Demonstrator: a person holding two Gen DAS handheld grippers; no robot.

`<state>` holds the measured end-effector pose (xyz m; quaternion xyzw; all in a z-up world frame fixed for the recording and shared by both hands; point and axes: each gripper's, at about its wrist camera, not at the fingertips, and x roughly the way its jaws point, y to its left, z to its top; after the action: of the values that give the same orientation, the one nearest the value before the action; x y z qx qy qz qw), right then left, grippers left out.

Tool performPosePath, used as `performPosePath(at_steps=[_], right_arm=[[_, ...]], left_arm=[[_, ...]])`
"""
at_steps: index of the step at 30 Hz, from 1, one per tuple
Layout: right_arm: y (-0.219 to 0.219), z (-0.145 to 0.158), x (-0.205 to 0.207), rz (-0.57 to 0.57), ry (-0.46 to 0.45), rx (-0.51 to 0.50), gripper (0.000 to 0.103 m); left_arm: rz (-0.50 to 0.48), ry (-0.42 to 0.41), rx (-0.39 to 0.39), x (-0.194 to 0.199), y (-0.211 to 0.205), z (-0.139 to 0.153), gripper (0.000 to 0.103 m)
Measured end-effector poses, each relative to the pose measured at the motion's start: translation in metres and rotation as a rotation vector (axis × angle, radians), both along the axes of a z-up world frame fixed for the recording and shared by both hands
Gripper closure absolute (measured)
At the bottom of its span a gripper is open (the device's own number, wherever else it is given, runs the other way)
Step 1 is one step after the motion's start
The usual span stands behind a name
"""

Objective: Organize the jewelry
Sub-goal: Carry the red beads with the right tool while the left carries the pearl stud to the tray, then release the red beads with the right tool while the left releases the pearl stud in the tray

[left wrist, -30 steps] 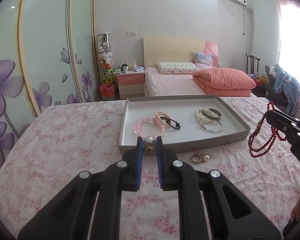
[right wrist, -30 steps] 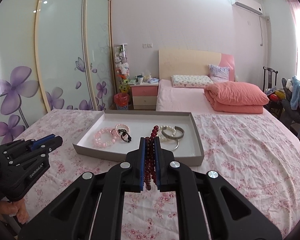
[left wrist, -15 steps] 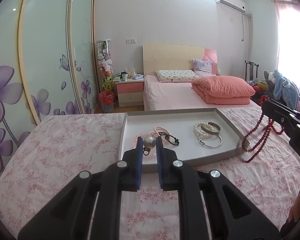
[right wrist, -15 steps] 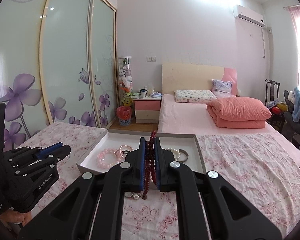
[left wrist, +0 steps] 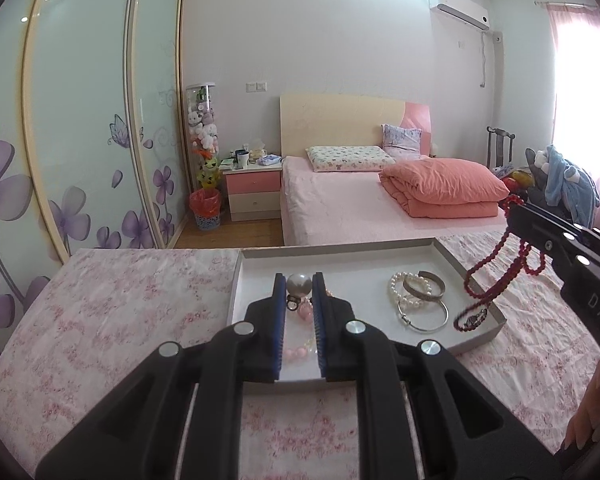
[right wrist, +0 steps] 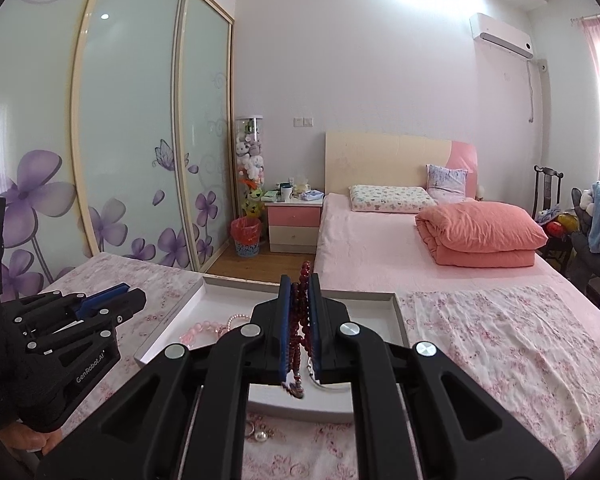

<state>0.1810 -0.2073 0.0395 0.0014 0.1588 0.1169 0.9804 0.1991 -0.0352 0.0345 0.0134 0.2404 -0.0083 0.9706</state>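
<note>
My left gripper (left wrist: 299,285) is shut on a grey pearl earring (left wrist: 299,284) and holds it above the left half of the white tray (left wrist: 384,249). My right gripper (right wrist: 300,292) is shut on a dark red bead necklace (right wrist: 299,332), which hangs over the tray (right wrist: 376,297). In the left wrist view the necklace (left wrist: 496,276) dangles over the tray's right rim. In the tray lie a pink bead bracelet (left wrist: 300,350), a pearl bracelet (left wrist: 400,283) and silver bangles (left wrist: 424,314).
The tray sits on a floral pink cloth (left wrist: 112,304). A ring and a pearl piece (right wrist: 260,434) lie on the cloth in front of the tray. Beyond are a bed (right wrist: 380,236), a nightstand (right wrist: 294,222) and wardrobe doors (right wrist: 140,140).
Both grippers rose and moved forward over the tray. The pearl earring now sits above the tray's left side, and the red necklace has swung in over the right rim.
</note>
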Motion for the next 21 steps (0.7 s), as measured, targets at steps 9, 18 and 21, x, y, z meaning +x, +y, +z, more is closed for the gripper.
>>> performPosePath(at_steps=[9, 18, 21], right_arm=[[-0.004, -0.020, 0.057, -0.004, 0.072, 0.030, 0.094], [-0.015, -0.042, 0.094, -0.022, 0.185, 0.076, 0.064], [-0.023, -0.042, 0.089, -0.050, 0.165, 0.061, 0.051]], left_arm=[[-0.045, 0.040, -0.010, 0.052, -0.009, -0.018, 0.089], [-0.067, 0.104, -0.014, 0.089, -0.016, -0.048, 0.089], [-0.077, 0.123, -0.012, 0.097, -0.020, -0.056, 0.089]])
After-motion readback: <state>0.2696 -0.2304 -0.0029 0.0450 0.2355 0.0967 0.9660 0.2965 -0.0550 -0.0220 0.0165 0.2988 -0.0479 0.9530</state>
